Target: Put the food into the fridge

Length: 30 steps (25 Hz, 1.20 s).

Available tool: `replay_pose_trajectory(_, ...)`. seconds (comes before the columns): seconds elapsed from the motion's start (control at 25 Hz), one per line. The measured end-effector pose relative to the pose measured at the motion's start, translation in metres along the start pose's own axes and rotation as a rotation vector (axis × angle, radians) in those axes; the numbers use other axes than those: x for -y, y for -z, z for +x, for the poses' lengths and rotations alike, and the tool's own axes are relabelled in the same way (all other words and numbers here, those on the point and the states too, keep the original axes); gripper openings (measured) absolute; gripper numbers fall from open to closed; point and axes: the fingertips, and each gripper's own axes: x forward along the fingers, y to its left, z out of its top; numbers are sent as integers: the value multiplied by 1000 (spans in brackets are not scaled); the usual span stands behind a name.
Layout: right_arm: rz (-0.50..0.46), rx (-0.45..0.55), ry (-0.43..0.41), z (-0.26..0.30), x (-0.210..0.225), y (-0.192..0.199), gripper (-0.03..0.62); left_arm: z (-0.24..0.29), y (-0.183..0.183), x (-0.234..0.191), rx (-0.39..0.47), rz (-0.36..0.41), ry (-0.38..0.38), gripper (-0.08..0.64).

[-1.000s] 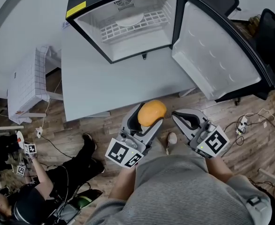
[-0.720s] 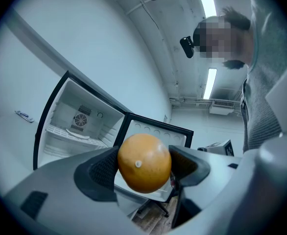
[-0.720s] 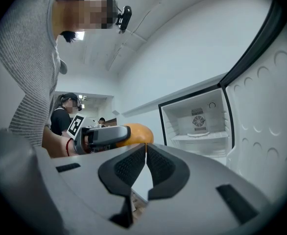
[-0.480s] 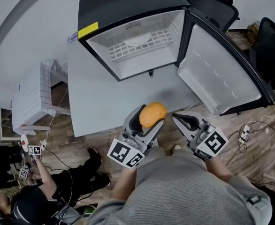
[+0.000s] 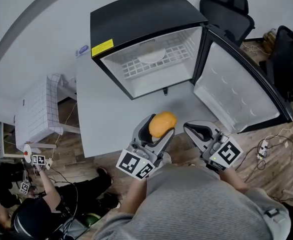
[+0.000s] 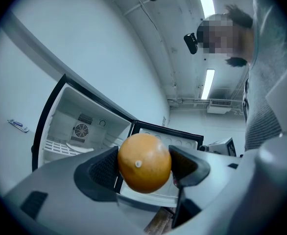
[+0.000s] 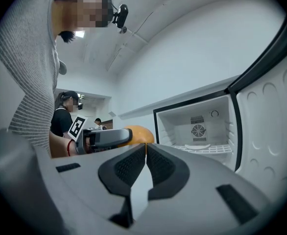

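Now, plate (image 5: 151,57) on shelf (image 5: 131,70) inside fridge (image 5: 136,16)

I can read no word or number anywhere. The fridge (image 5: 136,19) carries a yellow label (image 5: 102,47) at the left end of its top front edge. There is dark print on it, but it is too small for me to make out. Just beside that label's left end sits a small round blue-and-white sticker (image 5: 83,49), and I can't read that either. The cube on my left gripper (image 5: 161,124) shows black-and-white left cube markers (image 5: 134,164), and the cube on my right gripper (image 5: 195,129) shows a right cube marker (image 5: 228,152). These are square patterns, not letters. Two smaller floor-side markers (image 5: 32,159) of the same kind show at the lower left, near a person in black (image 5: 36,211).
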Motion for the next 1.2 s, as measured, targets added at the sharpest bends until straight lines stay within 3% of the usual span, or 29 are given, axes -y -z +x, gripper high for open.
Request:
replay_pose_trajectory(0.6,18,-40,34,8,17,10,14,9,4,-24,-21,-16,-10,318)
replay_pose_trajectory(0.84,29,-43,14,9,9,12,14,16,1,-45,-32,26,-25,318)
replay_pose_trajectory(1.2,24,-71,53,15,13,20,14,42,-8,-91,-26,94,-30,318)
